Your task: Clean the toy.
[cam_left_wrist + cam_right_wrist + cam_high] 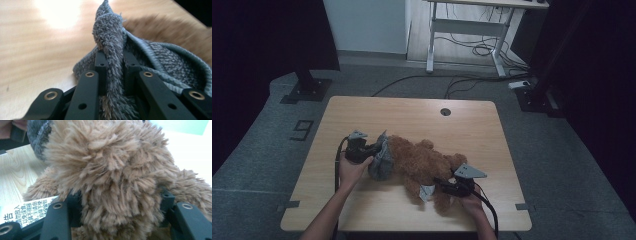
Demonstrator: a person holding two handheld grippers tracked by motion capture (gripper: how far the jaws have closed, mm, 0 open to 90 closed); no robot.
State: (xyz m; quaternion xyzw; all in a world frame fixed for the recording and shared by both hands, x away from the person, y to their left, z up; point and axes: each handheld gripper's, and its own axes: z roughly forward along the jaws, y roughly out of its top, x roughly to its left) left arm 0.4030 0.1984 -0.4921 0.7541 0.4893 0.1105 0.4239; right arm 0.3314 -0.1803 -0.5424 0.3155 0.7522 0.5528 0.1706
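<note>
Across the middle of the tabletop (412,112) lies the teddy bear (422,162), long axis running left-far to right-near. At its left end the left claw (374,148) pinches the grey knit hat (110,50); the right claw (443,184) clamps a leg. Its own view shows a printed tag (27,211).

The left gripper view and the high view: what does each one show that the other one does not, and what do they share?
The left gripper view alone shows the left gripper shut on a fold of the grey knitted hat, with its ribbed edge. The high view alone shows the right gripper at the teddy bear, a white label, both hands, and the floor around the table. Both show the hat, brown fur and the wooden tabletop.
</note>
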